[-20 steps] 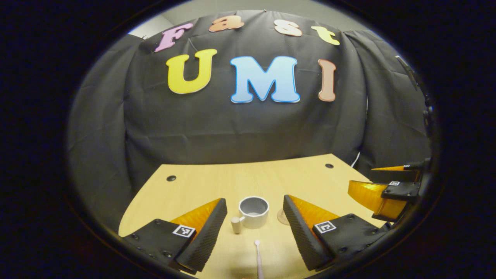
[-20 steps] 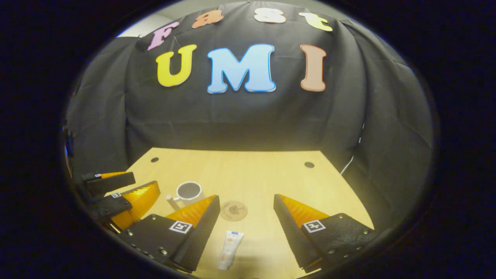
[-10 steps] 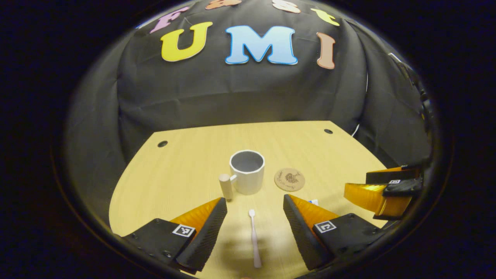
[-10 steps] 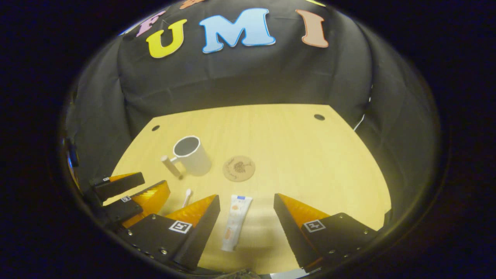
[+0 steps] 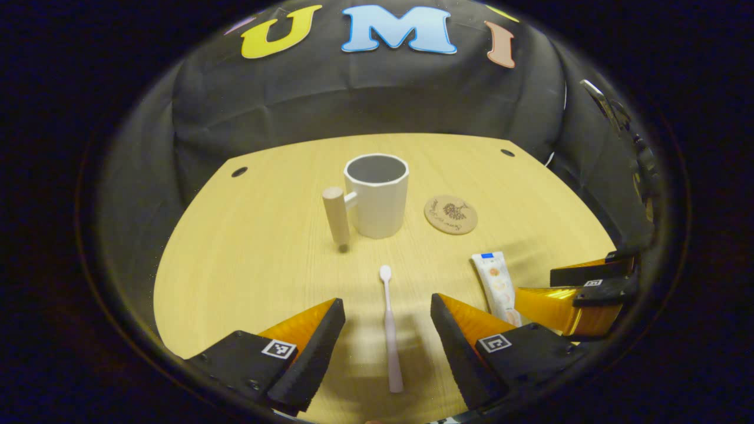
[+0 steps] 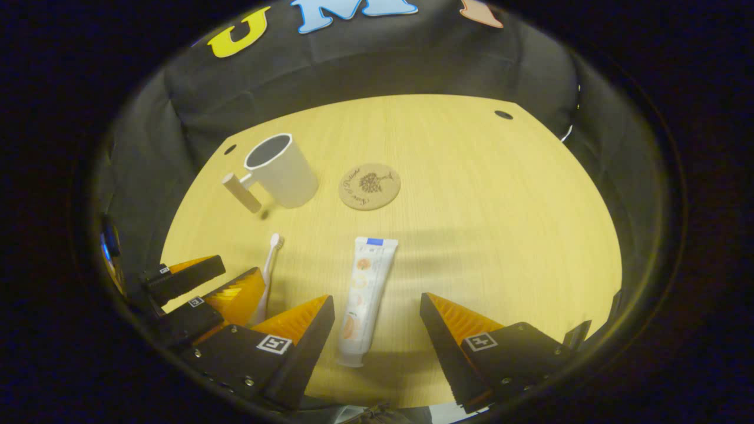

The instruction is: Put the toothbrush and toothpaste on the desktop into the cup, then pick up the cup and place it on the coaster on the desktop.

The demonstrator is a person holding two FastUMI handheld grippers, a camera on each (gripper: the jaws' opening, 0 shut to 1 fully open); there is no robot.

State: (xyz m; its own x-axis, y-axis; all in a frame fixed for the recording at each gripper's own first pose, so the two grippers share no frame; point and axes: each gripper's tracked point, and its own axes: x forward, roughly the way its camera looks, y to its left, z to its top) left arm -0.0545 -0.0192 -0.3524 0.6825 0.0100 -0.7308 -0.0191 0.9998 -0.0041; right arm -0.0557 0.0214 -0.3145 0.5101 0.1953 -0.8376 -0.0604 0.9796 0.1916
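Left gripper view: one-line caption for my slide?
Open left gripper poised over the toothbrush, with cup, coaster and toothpaste beyond.

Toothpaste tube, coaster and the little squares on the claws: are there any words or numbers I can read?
Toothpaste tube: small printing with orange pictures, too small to read.
Coaster: curved writing around a drawing, too blurred to read.
Square markers on the left claw and right claw: black-and-white patterns, no words.
Cup: no writing that I can see.
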